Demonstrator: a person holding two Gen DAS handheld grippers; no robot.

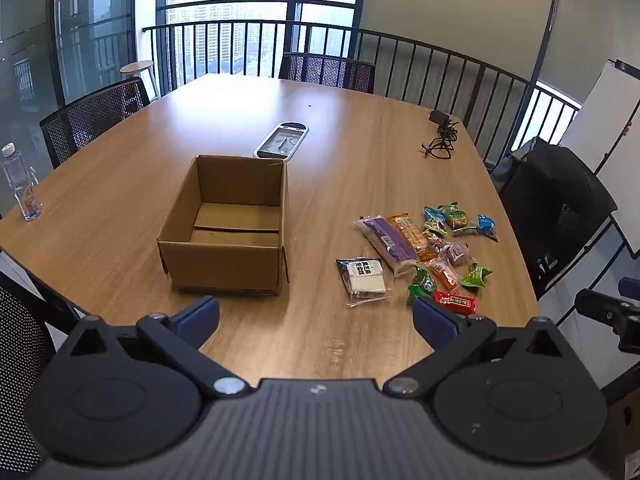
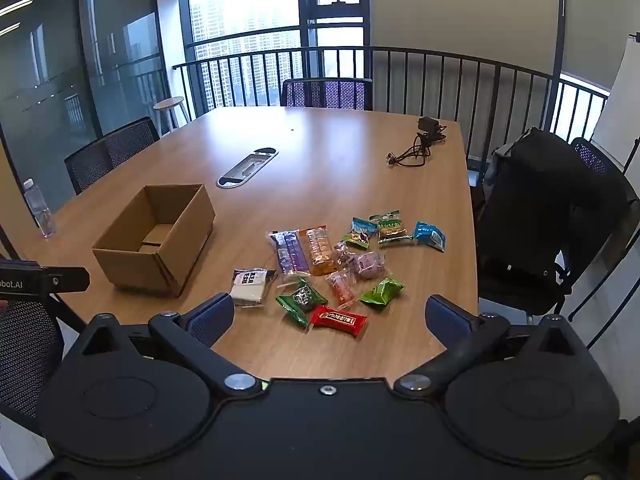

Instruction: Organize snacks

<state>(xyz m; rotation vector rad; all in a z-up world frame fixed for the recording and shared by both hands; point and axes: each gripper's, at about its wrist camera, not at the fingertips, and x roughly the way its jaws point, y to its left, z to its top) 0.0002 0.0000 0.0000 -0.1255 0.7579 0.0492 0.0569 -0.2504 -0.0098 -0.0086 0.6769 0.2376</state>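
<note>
On the wooden table [image 2: 320, 152], small wrapped snack packets [image 2: 336, 264] lie right of the empty brown cardboard box [image 2: 156, 240]. My left gripper [image 1: 316, 316] and right gripper [image 2: 330, 316] gape wide, empty; I should take the near red packet [image 2: 339, 320] squarely across its middle.

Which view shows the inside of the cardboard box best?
The left wrist view: the cardboard box sits nearly straight ahead, open top toward the camera, its floor flaps visible with nothing on them. The right wrist view shows the box off to the left at an angle, its near wall hiding most of the floor.
</note>
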